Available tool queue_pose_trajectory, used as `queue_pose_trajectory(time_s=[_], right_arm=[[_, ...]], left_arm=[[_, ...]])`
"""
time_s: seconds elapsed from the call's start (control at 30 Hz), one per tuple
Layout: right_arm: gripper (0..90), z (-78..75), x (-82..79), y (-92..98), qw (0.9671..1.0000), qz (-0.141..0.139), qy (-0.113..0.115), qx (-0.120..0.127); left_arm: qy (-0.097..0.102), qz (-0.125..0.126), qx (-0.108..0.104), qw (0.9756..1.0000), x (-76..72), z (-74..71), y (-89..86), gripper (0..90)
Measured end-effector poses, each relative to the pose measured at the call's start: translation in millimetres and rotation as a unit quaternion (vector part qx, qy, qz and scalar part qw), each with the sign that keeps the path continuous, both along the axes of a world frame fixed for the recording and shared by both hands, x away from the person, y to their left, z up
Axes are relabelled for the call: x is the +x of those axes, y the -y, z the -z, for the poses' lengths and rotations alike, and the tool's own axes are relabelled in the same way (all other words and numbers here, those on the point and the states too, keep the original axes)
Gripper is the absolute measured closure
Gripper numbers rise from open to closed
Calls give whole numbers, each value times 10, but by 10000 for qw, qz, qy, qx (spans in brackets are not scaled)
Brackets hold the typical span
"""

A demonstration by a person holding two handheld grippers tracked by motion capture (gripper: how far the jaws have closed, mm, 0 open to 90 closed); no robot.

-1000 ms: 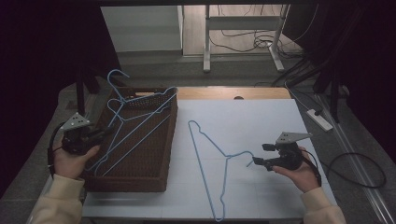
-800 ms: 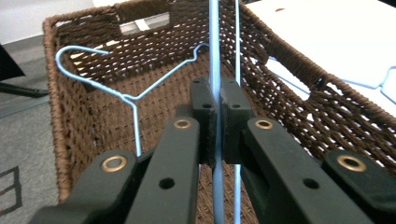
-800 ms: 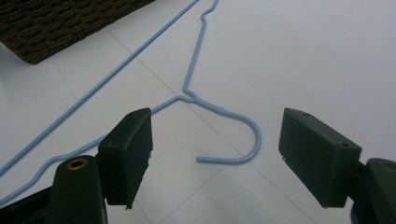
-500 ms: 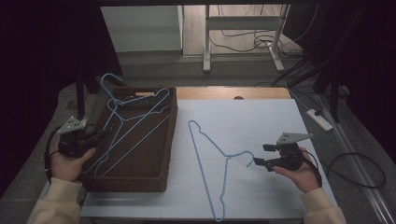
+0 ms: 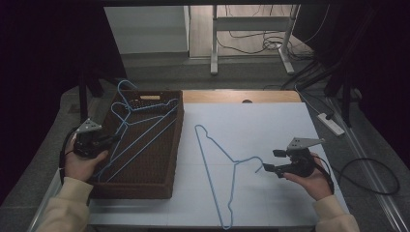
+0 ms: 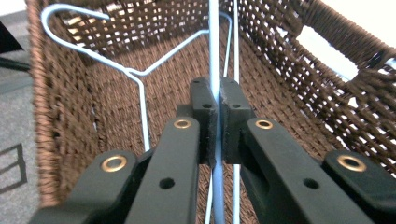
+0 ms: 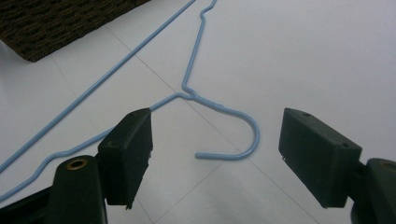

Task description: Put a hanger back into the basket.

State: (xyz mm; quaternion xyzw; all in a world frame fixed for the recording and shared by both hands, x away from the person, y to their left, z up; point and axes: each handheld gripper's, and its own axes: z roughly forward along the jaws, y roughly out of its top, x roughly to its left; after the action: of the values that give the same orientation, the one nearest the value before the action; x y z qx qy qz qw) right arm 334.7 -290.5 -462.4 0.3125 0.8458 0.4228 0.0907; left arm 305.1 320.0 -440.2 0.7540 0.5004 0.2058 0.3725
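Note:
My left gripper (image 5: 114, 139) (image 6: 218, 93) is shut on a straight wire of a blue hanger (image 6: 213, 42) over the brown wicker basket (image 5: 130, 191) (image 6: 60, 116). The hanger leans across the basket and a hook (image 5: 124, 83) sticks out past the far left corner. A second blue wire (image 6: 236, 46) runs right beside the clamped one. Another blue hanger (image 5: 234, 163) (image 7: 208, 101) lies flat on the white table. My right gripper (image 5: 269, 161) (image 7: 217, 135) stands open just above the table, its jaws on either side of that hanger's hook (image 7: 250, 140) without touching it.
The basket takes up the left part of the table (image 5: 270, 121), the white sheet the rest. A power strip (image 5: 329, 123) and cables lie on the floor to the right. Desk legs (image 5: 213, 43) stand beyond the far edge.
My left gripper has sunk toward the basket with the hanger, and the hanger's hook has dropped lower. The right gripper and the hanger on the table have stayed put.

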Motion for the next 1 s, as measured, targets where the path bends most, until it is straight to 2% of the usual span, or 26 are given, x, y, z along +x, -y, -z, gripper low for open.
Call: queue_pose_trajectory(time_s=[0.03,0.07,0.17,0.3,0.4,0.43,0.53,0.6,0.63,0.67,0.7,0.73,0.77,0.9,1.0], right_arm=[[265,-2,-2,3,10000,0,6,3],[265,-2,-3,2,10000,-7,5,-4],[266,0,-6,-4,10000,-24,11,-20],[267,1,-4,-10,10000,-38,-1,-37],[266,2,-8,-14,10000,-30,6,-34],[266,2,-8,-14,10000,-30,6,-34],[267,2,-9,-8,10000,-35,4,-22],[266,3,-9,-6,10000,-34,2,-21],[266,4,-10,-5,10000,-32,4,-19],[266,3,-11,-3,10000,-30,9,-18],[267,4,-14,0,10000,-30,13,-14],[267,4,-14,0,10000,-30,13,-14],[267,6,-16,2,10000,-29,10,-17],[267,13,-17,7,10000,-12,0,-25],[267,15,-18,2,10000,-8,12,-19]], left_arm=[[-63,7,13,10000,17,20,4,861],[-251,56,51,9997,50,53,10,861],[-479,128,170,9986,83,97,39,860],[-590,96,256,9979,106,116,56,859],[-932,102,345,9950,150,172,67,857],[-983,37,435,9942,160,191,70,857],[-1092,-6,472,9929,176,211,62,834],[-1046,-84,524,9931,175,201,69,764],[-959,-165,573,9936,168,183,71,764],[-872,-255,620,9939,159,159,75,693],[-713,-350,623,9949,141,109,79,525],[-713,-350,623,9949,141,109,79,475],[-617,-375,614,9955,128,85,81,475],[-267,-167,372,9988,57,-32,116,345],[-136,36,193,9997,10,-90,176,319]])
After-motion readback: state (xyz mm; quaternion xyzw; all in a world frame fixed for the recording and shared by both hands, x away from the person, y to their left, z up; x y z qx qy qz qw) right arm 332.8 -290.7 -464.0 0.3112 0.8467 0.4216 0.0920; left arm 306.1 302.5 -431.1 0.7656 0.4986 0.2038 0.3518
